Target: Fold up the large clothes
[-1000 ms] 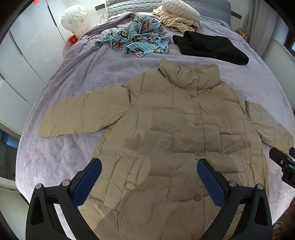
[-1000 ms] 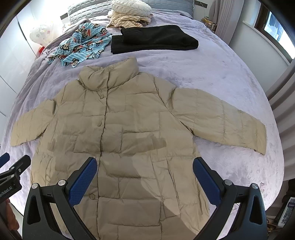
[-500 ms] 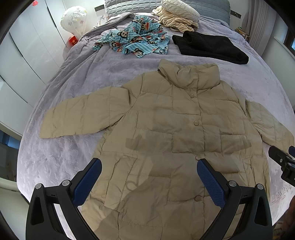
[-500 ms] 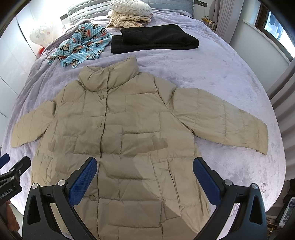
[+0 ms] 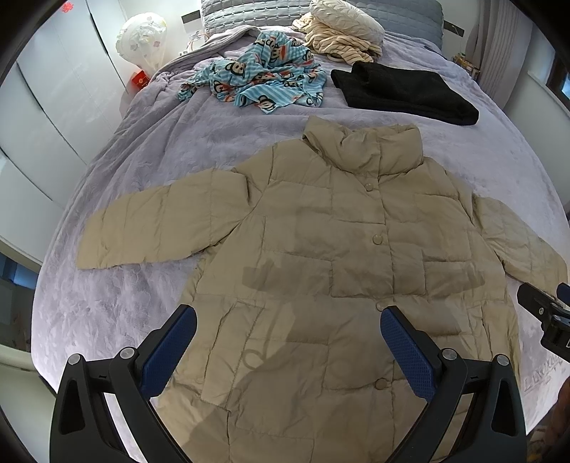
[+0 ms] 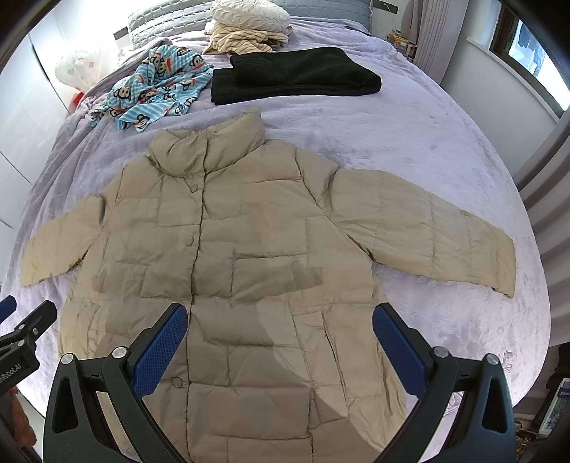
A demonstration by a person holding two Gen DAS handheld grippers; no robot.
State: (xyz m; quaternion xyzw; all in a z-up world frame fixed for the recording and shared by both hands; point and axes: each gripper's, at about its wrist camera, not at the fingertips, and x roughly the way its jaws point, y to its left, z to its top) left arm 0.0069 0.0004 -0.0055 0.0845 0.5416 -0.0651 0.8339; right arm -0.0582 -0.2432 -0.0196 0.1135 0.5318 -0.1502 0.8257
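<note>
A beige quilted puffer jacket (image 5: 342, 249) (image 6: 228, 256) lies flat and buttoned on the lilac bed, collar towards the headboard, both sleeves spread out to the sides. My left gripper (image 5: 288, 342) hovers open above the jacket's lower left part, nothing between its blue pads. My right gripper (image 6: 279, 336) hangs open above the lower right part, also holding nothing. Each gripper's side shows at the edge of the other's view.
A blue cartoon-print garment (image 5: 260, 82) lies crumpled near the headboard. A folded black garment (image 5: 402, 92) sits beside it, with a striped cream pile and a pillow (image 5: 342, 32) behind. White wardrobe doors (image 5: 46, 117) stand on the left, a window and curtain (image 6: 527, 46) on the right.
Both views have shifted very slightly; the jacket lies as before and both grippers stay open above its lower half.
</note>
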